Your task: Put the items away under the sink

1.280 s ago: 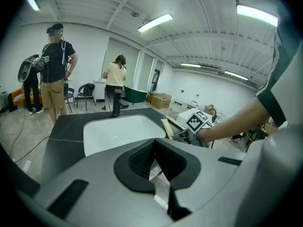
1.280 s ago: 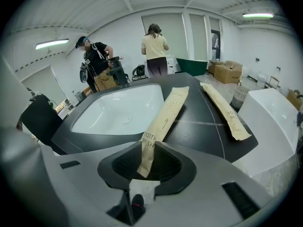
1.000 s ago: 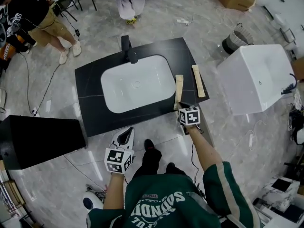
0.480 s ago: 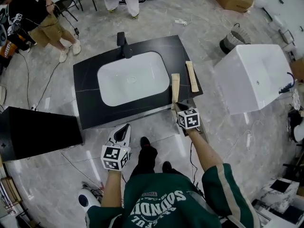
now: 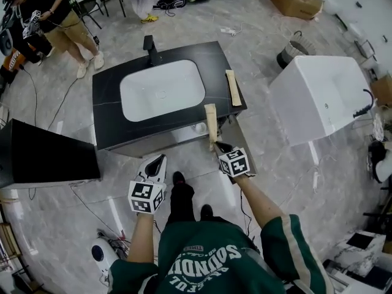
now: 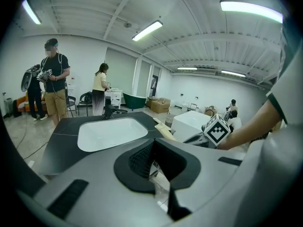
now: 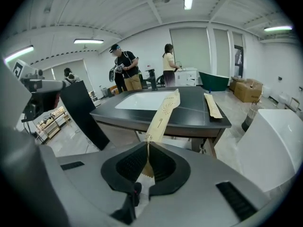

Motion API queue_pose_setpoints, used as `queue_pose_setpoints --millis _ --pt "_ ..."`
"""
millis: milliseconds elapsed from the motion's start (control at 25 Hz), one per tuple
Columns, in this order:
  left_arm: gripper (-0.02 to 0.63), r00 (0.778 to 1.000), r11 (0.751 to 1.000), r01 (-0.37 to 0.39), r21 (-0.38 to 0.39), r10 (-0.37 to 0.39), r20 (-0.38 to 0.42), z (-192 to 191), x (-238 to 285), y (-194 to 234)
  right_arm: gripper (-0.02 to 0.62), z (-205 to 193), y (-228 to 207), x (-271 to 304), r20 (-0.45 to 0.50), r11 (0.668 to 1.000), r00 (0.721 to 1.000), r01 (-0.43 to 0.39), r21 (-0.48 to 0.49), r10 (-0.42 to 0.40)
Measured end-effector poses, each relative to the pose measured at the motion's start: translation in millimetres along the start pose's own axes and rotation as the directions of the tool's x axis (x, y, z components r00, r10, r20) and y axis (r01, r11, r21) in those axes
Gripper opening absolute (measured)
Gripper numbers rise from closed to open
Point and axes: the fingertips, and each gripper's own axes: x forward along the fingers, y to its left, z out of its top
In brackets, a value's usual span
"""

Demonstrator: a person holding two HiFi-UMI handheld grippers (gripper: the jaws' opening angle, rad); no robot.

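1. Right hand-held gripper (image 7: 146, 149) is clenched on the near end of a long tan paper packet (image 7: 161, 112). The packet juts forward and up, with its far end over the near edge of the worktop (image 5: 110, 106), close to the near right corner.
2. Left hand-held gripper (image 6: 152, 144) has its jaws closed on nothing. It hangs low in front of the near edge, well apart from the packet.
3. A second packet (image 5: 233, 87) lies flat by the right edge of the worktop, beside the sink (image 5: 162, 90).
4. The likely risk is that the packet, pinched at one end only, is thin and may sag or swing. On the way down to the opening under the sink (image 5: 180, 135) its free end could catch the near edge and bend, or slip from the pinch.
5. Since a second ago, the held packet has come off the worktop, where it lay by the right edge. The right hand-held gripper has drawn back from the near edge. The front of the cabinet below now shows. The second packet has not moved.
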Motion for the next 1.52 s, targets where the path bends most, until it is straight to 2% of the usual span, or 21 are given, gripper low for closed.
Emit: queue_pose_setpoints --millis 360,640,840,1080,1520 --pt "0.011 1.0 0.999 -0.004 0.037 0.004 0.008 -30.5 -36.8 -74.5 0.049 -91.3 35.8 -58.7 -0.039 0.997 0.997 -0.069 -0.036 0.068" --pt "0.011 0.998 0.999 -0.028 0.044 0.03 -0.052 -63.7 -56.1 -84.0 0.048 -143.5 58.3 -60.9 -0.113 0.993 0.987 -0.115 -0.012 0.113" --pt "0.011 0.997 0.999 -0.028 0.037 0.031 -0.076 -90.4 -37.0 -67.4 0.049 -153.9 57.6 -31.2 -0.138 0.991 0.981 -0.132 0.025 0.134" --pt "0.011 0.997 0.997 -0.027 0.067 0.032 -0.076 -131.3 19.3 -35.0 0.048 -157.3 39.2 29.9 -0.137 0.985 0.976 -0.166 0.04 0.17" --pt "0.011 0.997 0.998 -0.038 0.052 0.041 -0.062 -267.1 122.5 50.0 0.048 -202.5 4.7 212.6 -0.127 0.979 0.972 -0.192 0.063 0.199"
